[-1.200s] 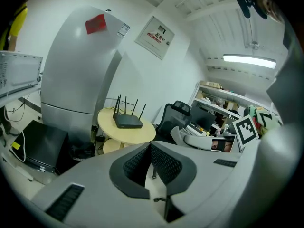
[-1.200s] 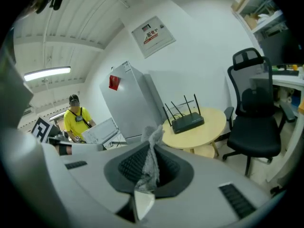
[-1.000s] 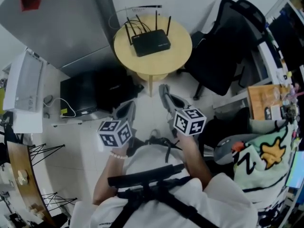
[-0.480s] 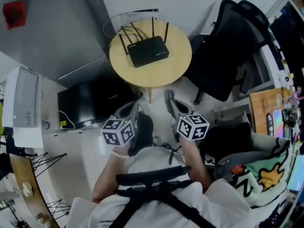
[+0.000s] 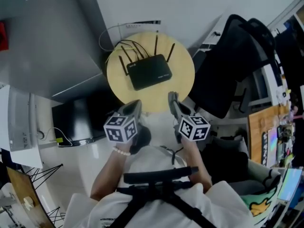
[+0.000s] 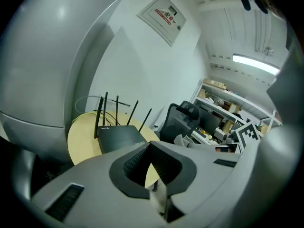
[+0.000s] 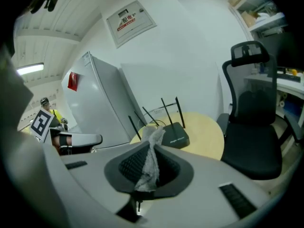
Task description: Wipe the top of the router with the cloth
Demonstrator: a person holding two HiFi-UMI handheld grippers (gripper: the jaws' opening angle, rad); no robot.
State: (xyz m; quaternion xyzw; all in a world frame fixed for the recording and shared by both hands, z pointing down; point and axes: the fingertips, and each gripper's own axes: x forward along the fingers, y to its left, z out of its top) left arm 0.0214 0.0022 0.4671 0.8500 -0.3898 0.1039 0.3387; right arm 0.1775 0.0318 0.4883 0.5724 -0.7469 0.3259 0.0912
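Office corner, pale floor and white wall, listed outward from the person (image 5: 156, 201) and placed against the round wooden table (image 5: 183, 87). Left gripper (image 5: 133, 109): held just short of the table's near edge, left of centre; its own view shows the jaws closed tip to tip (image 6: 150, 146) with nothing held, only a slit lower down through which the tabletop shows. Right gripper (image 5: 172, 101): beside it at the table's near edge, right of centre, jaws clamped on a crumpled grey cloth (image 7: 150, 163) that sticks up past the tips. Black router (image 5: 150, 72): flat on the table, about at its middle, well apart from both grippers, with bare wood between; four thin antennas (image 5: 156, 44) stand upright along its far side. White cable (image 5: 110, 30): looped behind the table's far edge by the wall. Black office chair (image 5: 232, 70): close against the table's right side. Dark low unit (image 5: 78, 120): on the floor left of the table. Grey cabinet (image 5: 47, 42): left of the table and further back. Framed notice (image 7: 130, 20): on the wall above the table.
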